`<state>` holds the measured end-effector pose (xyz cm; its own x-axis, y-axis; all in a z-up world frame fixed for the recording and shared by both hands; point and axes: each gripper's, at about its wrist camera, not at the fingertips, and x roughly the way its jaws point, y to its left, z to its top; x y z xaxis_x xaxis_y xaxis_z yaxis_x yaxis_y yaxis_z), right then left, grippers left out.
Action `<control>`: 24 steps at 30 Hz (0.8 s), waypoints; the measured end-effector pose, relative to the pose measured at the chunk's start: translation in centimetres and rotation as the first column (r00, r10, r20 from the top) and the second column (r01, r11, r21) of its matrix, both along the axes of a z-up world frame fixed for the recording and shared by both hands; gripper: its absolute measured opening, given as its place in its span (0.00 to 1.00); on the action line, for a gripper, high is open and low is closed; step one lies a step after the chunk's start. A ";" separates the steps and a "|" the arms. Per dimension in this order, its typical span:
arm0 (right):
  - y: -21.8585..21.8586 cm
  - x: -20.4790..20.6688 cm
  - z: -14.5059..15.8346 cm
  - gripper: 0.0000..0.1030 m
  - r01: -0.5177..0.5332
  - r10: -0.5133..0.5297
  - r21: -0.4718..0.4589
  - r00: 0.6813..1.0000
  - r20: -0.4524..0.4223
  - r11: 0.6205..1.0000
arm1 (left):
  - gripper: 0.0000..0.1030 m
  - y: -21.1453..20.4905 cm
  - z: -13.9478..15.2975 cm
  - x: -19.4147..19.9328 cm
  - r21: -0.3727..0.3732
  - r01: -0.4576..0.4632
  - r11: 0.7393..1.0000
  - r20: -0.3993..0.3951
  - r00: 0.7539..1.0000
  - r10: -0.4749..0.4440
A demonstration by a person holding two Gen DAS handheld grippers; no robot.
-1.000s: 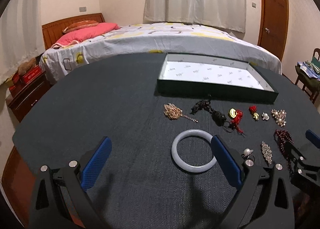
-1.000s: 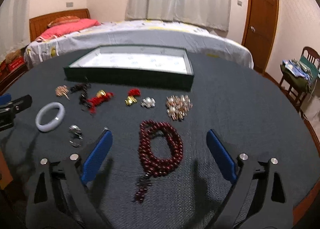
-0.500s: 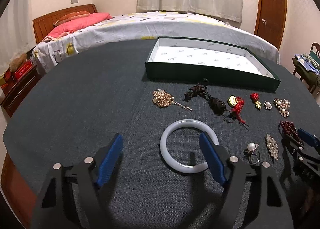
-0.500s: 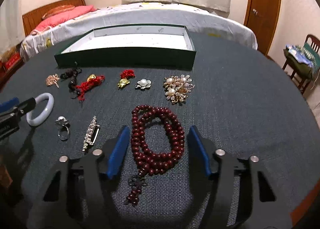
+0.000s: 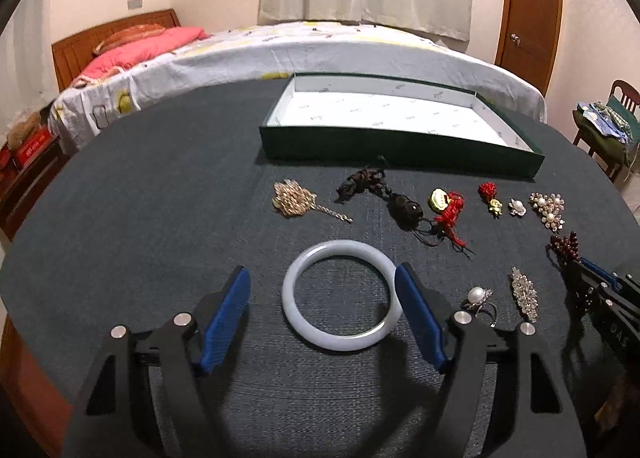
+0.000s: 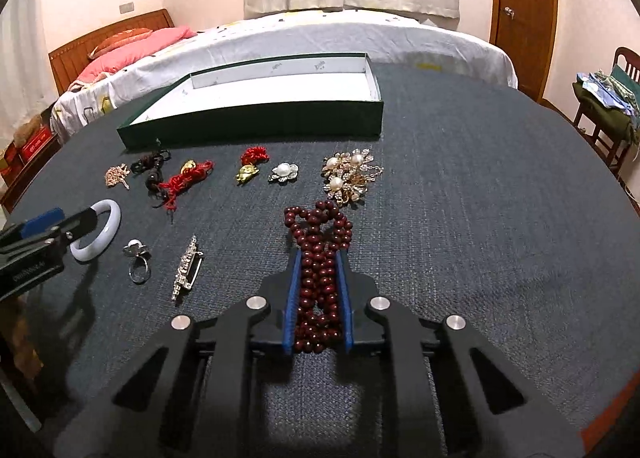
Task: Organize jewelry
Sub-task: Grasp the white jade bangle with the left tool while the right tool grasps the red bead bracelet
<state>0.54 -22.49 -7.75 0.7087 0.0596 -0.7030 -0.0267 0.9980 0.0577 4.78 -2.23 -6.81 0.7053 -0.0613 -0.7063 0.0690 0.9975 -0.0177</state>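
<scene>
Your right tool (image 6: 318,290) clamps the limp bead necklace (image 6: 318,258) before the box (image 6: 256,121); your left tool's (image 5: 324,314) jaws gape around the rigid, slippery bangle (image 5: 342,294).

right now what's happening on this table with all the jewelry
A person is sorting jewelry with a pair of tongs in each hand. The right tongs have just closed on the dark red bead necklace, bunching it between the blue pads. The left tongs sit around the white bangle, the right pad touching its rim, the left pad apart from it. Brooches, a pearl ring and red charms lie loose on the table. The green tray holds nothing yet.
</scene>
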 end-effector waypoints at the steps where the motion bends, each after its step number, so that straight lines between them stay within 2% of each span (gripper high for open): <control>1: 0.0 0.0 0.0 0.16 -0.001 0.001 0.001 1.000 0.002 1.000 | 0.71 0.0 -0.1 0.1 -0.006 0.001 1.000 -0.006 1.000 -0.001; 3: -0.2 -0.2 0.1 0.16 -0.002 0.002 0.007 1.000 0.007 1.000 | 0.75 -0.2 -0.2 0.2 -0.001 0.001 1.000 -0.008 1.000 -0.001; 4: -0.3 -0.2 0.2 0.13 -0.001 0.001 0.009 1.000 0.009 1.000 | 0.76 -0.4 -0.2 0.2 0.007 0.003 1.000 -0.003 1.000 -0.003; 7: -0.6 -0.4 0.4 0.12 0.002 -0.002 0.018 1.000 0.018 1.000 | 0.76 -1.0 -0.7 0.5 0.043 0.014 0.999 -0.013 1.000 -0.014; 15: -0.7 -0.5 0.4 0.12 0.002 -0.003 0.025 1.000 0.021 1.000 | 0.76 -0.8 -1.5 0.8 0.031 0.030 0.999 -0.033 0.999 -0.029; 20: -0.7 -0.5 0.4 0.12 0.003 -0.003 0.024 1.000 0.021 1.000 | 0.67 -0.7 -1.5 0.7 0.030 0.038 0.999 -0.025 0.999 -0.037; 24: -0.8 -0.5 0.4 0.12 0.002 -0.003 0.025 1.000 0.021 1.000 | 0.67 -0.7 -1.5 0.4 0.031 0.057 0.998 -0.026 0.998 -0.056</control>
